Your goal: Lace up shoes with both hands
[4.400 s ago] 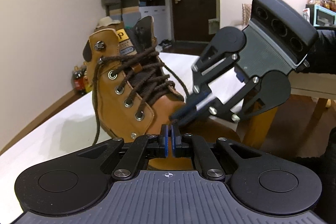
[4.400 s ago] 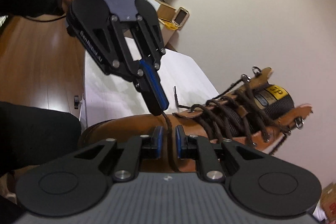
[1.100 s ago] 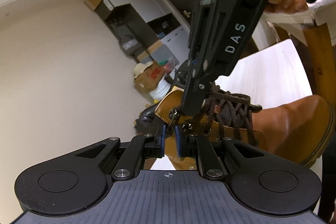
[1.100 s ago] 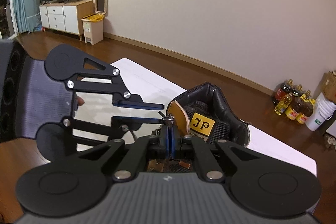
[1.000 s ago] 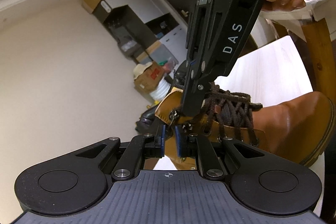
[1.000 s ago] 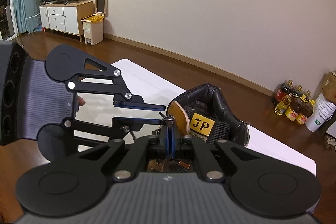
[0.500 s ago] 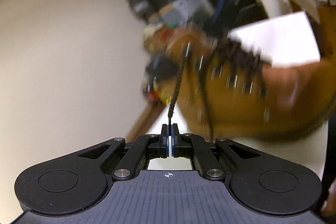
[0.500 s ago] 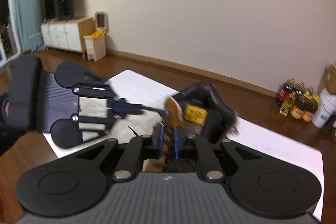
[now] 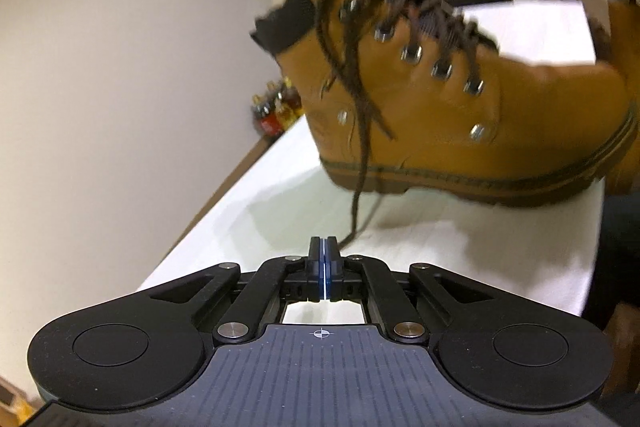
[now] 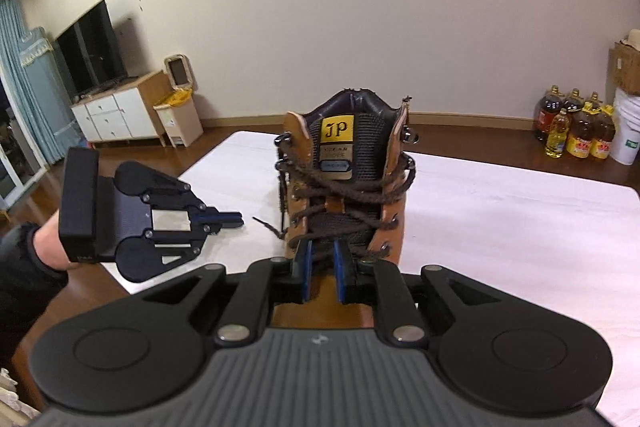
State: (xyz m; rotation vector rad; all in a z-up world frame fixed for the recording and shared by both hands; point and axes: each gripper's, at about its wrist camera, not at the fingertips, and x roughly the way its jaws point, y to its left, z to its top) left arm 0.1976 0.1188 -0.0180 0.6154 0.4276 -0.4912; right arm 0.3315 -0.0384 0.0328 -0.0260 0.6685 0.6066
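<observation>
The left hand-held gripper (image 9: 324,247) is showing only a slit between its pads. They have just been opening, with nothing between them, and the loose lace (image 9: 360,163) is passing just beside the tips at 1 o'clock. The right hand-held gripper (image 10: 320,267) is standing open, also just opened, and its pads are framing the lowest crossings without visibly pressing them. Outward at 12 o'clock in its view, the boot (image 10: 344,187) is standing upright on the white worktop (image 10: 500,219), toe towards the camera, with the lace tip (image 10: 262,221) lying free at 10 o'clock. The boot is looking stiff and heavy enough to be staying put under light pulls. The braided lace is looking limp but rough, so it is probably gripping well. I am judging the hard tip the best place to pinch, since the slack cord is likely buckling when pushed towards a hook.
</observation>
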